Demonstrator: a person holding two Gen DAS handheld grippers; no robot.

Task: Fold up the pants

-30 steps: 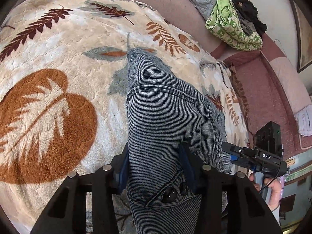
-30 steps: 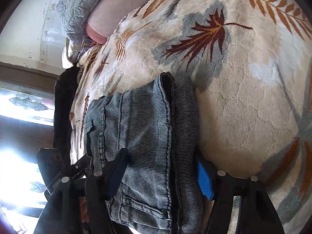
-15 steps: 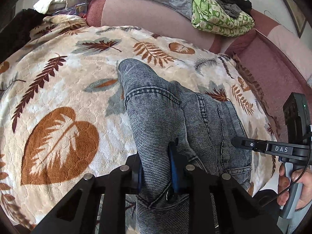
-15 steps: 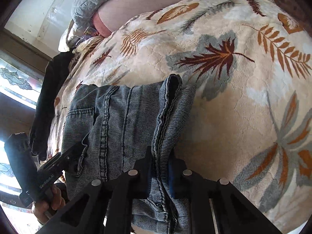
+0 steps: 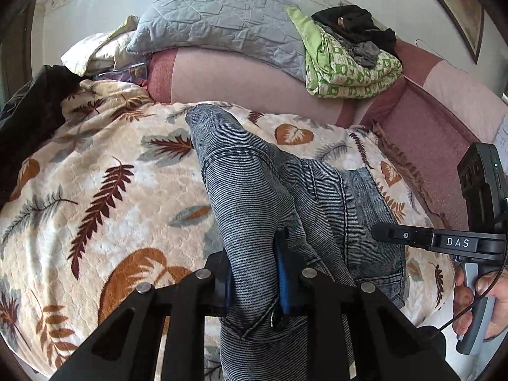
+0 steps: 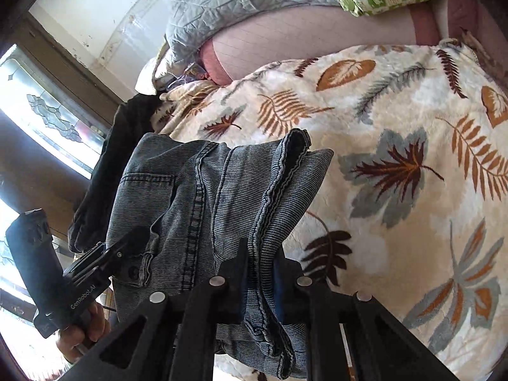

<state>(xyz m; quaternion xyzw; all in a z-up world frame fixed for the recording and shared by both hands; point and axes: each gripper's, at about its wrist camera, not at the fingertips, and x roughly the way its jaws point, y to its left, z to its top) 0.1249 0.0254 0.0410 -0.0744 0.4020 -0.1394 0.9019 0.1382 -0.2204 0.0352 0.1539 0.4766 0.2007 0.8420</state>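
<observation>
Grey-blue denim pants [image 5: 254,197] lie folded on a cream blanket with leaf prints [image 5: 104,190]. My left gripper [image 5: 254,273] is shut on the waistband end of the pants, near the buttons, and lifts it off the blanket. My right gripper [image 6: 262,273] is shut on the bunched hem edges of the pants [image 6: 222,197] and holds them raised too. The right gripper also shows at the right edge of the left wrist view [image 5: 444,241], and the left gripper at the lower left of the right wrist view [image 6: 95,273].
A pink couch back [image 5: 241,76] runs behind the blanket. A grey quilt [image 5: 222,22], a green patterned blanket [image 5: 346,66] and dark clothes [image 5: 355,25] are piled on it. A black garment [image 6: 123,146] lies at the blanket's left edge by a window [image 6: 54,117].
Both grippers closed on the pants and lifted them. The views tilted up, showing more of the couch back and the piled bedding.
</observation>
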